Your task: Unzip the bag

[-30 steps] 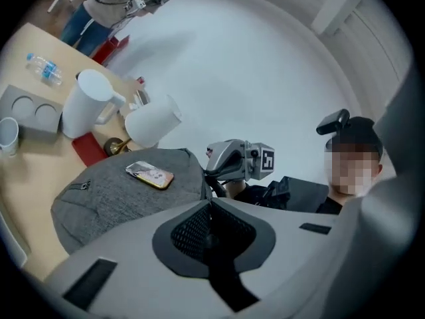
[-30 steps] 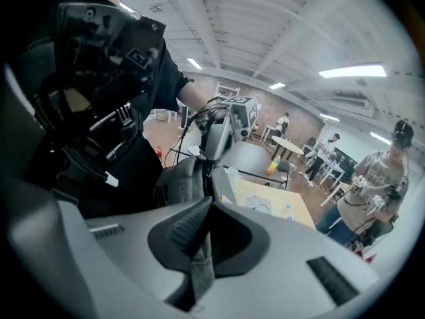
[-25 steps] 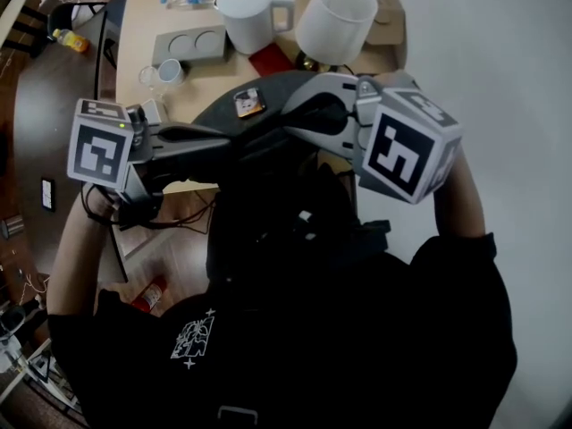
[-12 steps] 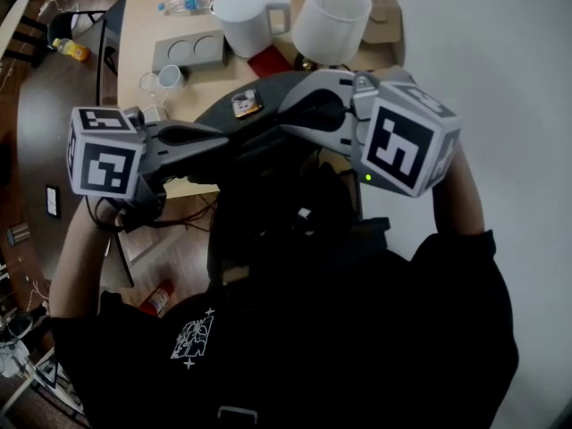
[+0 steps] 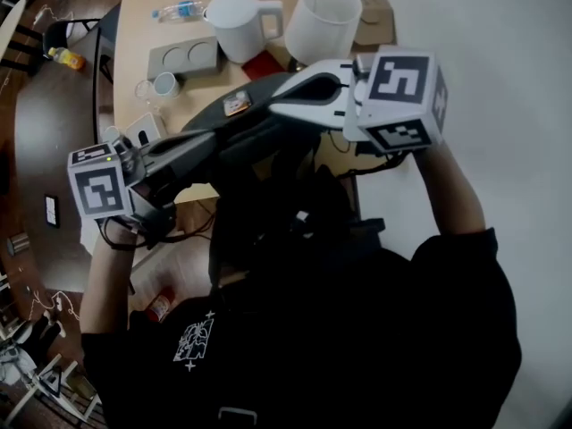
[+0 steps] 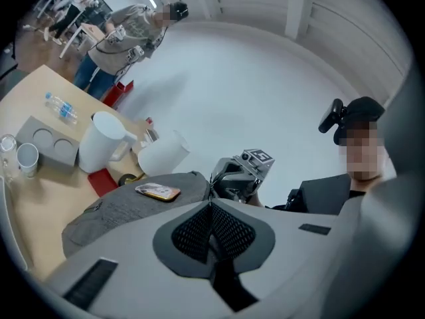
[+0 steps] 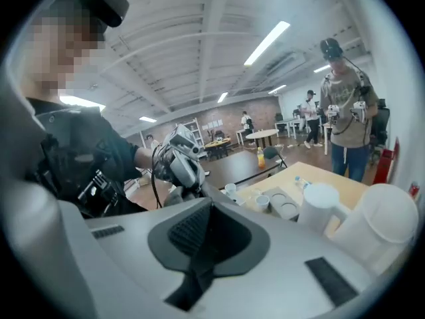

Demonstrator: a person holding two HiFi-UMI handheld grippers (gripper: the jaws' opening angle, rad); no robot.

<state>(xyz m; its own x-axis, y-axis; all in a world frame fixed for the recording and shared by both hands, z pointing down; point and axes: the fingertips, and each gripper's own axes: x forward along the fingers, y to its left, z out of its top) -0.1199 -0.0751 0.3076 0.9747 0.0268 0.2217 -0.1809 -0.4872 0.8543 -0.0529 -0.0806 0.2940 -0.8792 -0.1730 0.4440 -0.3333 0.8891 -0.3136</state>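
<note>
Sitting at the near edge of the tan table [image 6: 30, 208] is the grey bag [image 6: 113, 214], right in front of the person. Both grippers are up over it, nose to nose. The left gripper [image 6: 211, 203] has its jaws pressed together, and I can see nothing between them. The right gripper [image 7: 210, 203] is closed tight too, and it looks empty as well.

I cannot spot the zip from here, so I think the bag is not opened yet. To do this well, I think one gripper should pinch the cloth next to the zip and hold it. The other should take the little zip tab and pull along the line, slow and straight. If the bag is not held, it may just slide or bunch up.

The bag is made of grey cloth that looks soft and a bit floppy. A small yellow label [image 6: 158, 191] shows on its top.

Behind the bag stand a white jug [image 6: 103, 143] and a second white jug [image 6: 163, 157]. There is also a red thing [image 6: 103, 181], a grey tray [image 6: 43, 141] with two round holes, a cup [image 6: 26, 157] and a water bottle [image 6: 60, 106].
</note>
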